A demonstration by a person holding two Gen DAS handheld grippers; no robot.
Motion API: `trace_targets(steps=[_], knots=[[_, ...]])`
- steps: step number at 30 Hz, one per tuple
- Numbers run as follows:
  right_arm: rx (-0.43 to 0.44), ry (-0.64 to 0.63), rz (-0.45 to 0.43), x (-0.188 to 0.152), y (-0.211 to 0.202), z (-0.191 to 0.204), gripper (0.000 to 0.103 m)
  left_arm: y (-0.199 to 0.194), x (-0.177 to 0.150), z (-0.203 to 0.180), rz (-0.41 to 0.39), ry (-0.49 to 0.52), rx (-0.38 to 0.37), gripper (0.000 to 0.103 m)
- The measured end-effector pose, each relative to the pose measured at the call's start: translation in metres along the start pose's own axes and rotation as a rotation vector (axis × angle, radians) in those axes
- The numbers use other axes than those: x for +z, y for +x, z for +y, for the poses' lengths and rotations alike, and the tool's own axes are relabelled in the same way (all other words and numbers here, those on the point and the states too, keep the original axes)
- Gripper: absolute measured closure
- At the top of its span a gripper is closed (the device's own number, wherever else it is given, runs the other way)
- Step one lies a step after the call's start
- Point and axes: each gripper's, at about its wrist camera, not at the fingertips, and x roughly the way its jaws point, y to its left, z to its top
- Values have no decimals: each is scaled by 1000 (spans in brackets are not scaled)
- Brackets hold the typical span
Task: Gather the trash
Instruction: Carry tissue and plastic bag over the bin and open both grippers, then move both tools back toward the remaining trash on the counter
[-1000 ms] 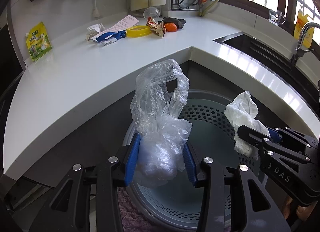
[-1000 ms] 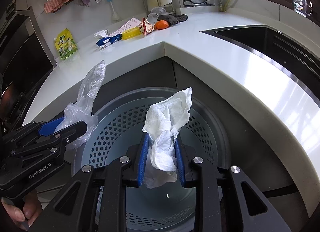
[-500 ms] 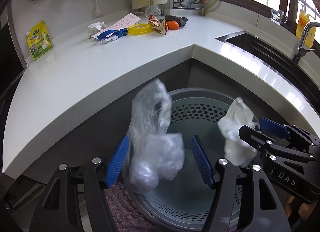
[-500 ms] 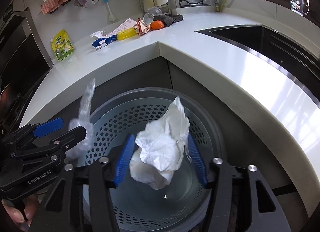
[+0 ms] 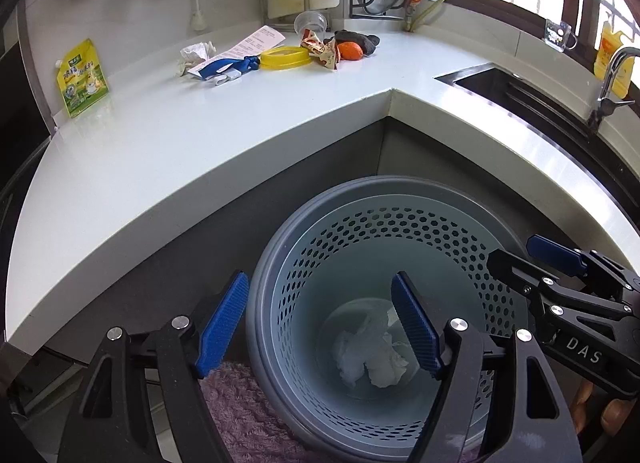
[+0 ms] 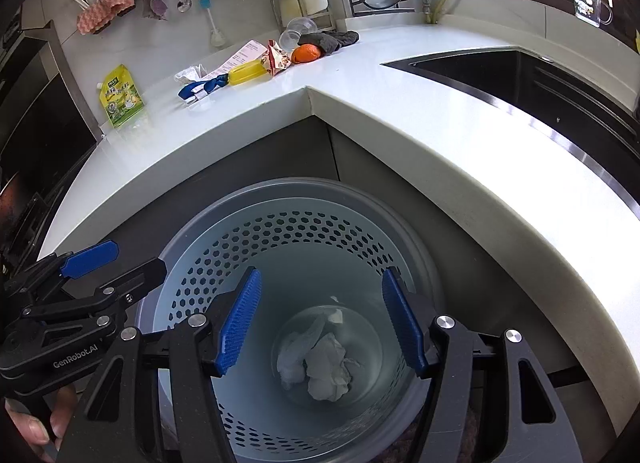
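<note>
A grey perforated bin (image 5: 360, 231) (image 6: 280, 231) stands on the floor below the counter corner. A clear plastic bag and a white tissue (image 5: 372, 359) (image 6: 320, 363) lie crumpled at its bottom. My left gripper (image 5: 324, 327) is open and empty above the bin's left rim; it also shows in the right wrist view (image 6: 112, 263). My right gripper (image 6: 320, 327) is open and empty over the bin's mouth; it also shows in the left wrist view (image 5: 532, 259). More trash lies at the counter's back: a crumpled tissue (image 5: 194, 53), a blue wrapper (image 5: 224, 67), a receipt (image 5: 256, 41), a snack wrapper (image 5: 320, 51).
The white L-shaped counter (image 5: 200, 135) wraps around the bin. On it are a yellow lid (image 5: 284, 58), an orange (image 5: 350, 51), a dark cloth (image 5: 360, 39), a plastic cup (image 5: 310, 23) and a green pouch (image 5: 82, 79). A sink (image 5: 520, 91) is at right. A purple mat (image 5: 248, 415) lies beside the bin.
Both grippers opened. The plastic bag dropped from my left gripper and the white tissue from my right; both fell to the bottom of the bin.
</note>
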Motion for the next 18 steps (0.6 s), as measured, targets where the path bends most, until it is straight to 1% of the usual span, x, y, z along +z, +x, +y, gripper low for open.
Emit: trace_targets(steps=[2,4,8,11,13,18], knots=[[0,2,-6,-1,-1,-1,42,0,0,1,-3,-4,1,27],[3,4,-10,0,-2,-2,42,-1,0,3,-8,-13,0,22],[7,6,-23,0,-3,-2,41,-1,0,7,-22,-23,13,19],[12,3,-33,0,-4,-1,41,-3,1,10,-40,-30,25,14],[13,-1,-39,1,-5,0,39,-5,3,12,-56,-34,37,11],[17,-9,-47,4,-3,2,37,-7,10,21,-89,-52,63,8]])
